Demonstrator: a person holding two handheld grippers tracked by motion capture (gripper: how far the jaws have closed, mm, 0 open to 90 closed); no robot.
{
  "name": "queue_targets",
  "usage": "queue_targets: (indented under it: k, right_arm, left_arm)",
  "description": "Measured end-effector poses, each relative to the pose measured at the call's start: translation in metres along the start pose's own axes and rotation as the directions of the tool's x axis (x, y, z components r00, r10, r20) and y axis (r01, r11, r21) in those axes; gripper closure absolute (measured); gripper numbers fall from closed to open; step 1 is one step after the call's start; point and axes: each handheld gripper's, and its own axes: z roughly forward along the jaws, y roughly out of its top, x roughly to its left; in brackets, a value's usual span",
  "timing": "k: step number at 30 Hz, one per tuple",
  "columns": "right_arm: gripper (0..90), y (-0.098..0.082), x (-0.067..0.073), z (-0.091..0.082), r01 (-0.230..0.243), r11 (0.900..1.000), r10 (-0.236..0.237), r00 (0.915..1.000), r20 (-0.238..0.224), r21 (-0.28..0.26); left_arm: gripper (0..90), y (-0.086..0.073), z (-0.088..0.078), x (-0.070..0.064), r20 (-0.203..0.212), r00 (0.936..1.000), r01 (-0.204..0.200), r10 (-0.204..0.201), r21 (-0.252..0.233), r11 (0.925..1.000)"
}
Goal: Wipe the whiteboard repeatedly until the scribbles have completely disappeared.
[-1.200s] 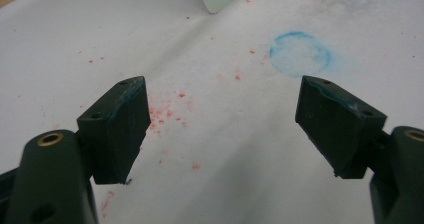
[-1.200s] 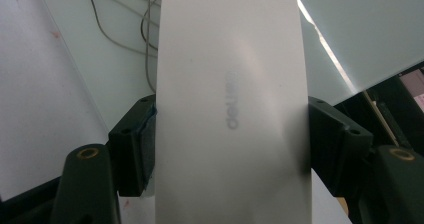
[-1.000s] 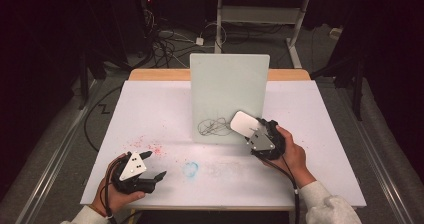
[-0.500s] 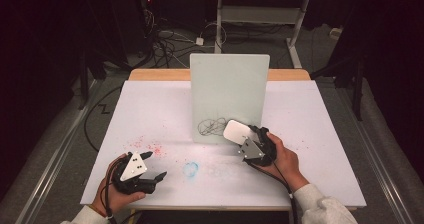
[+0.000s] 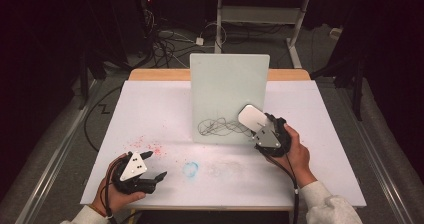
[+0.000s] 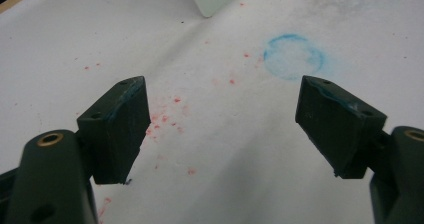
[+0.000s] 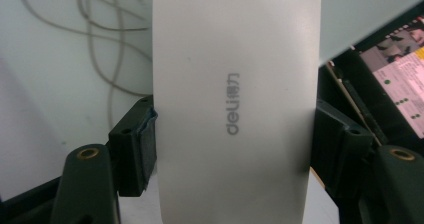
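- High view: the right tongs clamp a white eraser and hold it against the lower right part of an upright whiteboard, just beside a tangle of dark scribbles. The left tongs rest low at the near left of the white surface, jaws spread apart with nothing between them. A blue ring mark and red specks stain the surface between the two hands.
- Left gripper view: the left tongs stand wide open and empty above the surface, with the blue ring mark ahead and red specks scattered between the jaws.
- Right gripper view: the right tongs are closed on the eraser, pads pressing both its long edges; it bears a grey printed logo. The scribbles run over the whiteboard at its left.
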Motion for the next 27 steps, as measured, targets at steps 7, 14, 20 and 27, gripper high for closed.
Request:
queue_targets:
  k: [7, 14, 20, 27]
  right_arm:
    - [31.1, -0.001, 0.03, 0.004, 0.086, 0.996, -0.084, 0.9932, -0.08, 0.022]
    - [30.8, 0.008, 0.049, 0.01, 0.137, 0.99, -0.133, 0.9863, -0.098, 0.035]
    - [30.7, 0.028, 0.072, 0.019, 0.2, 0.98, -0.198, 0.9763, -0.088, 0.014]
    - [30.7, 0.041, 0.083, 0.024, 0.225, 0.974, -0.224, 0.9714, -0.079, 0.003]
  left_arm:
    - [20.9, 0.001, 0.001, -0.001, 0.006, 1.0, -0.004, 0.004, 0.0, 1.0]
    - [20.9, 0.002, 0.003, -0.001, 0.018, 0.9998, -0.002, 0.002, -0.003, 1.0]
    - [21.0, 0.003, 0.003, -0.001, 0.023, 0.9997, -0.003, 0.003, -0.008, 1.0]
    - [21.0, 0.002, 0.003, 0.0, 0.026, 0.9997, -0.001, 0.001, -0.01, 0.9999]
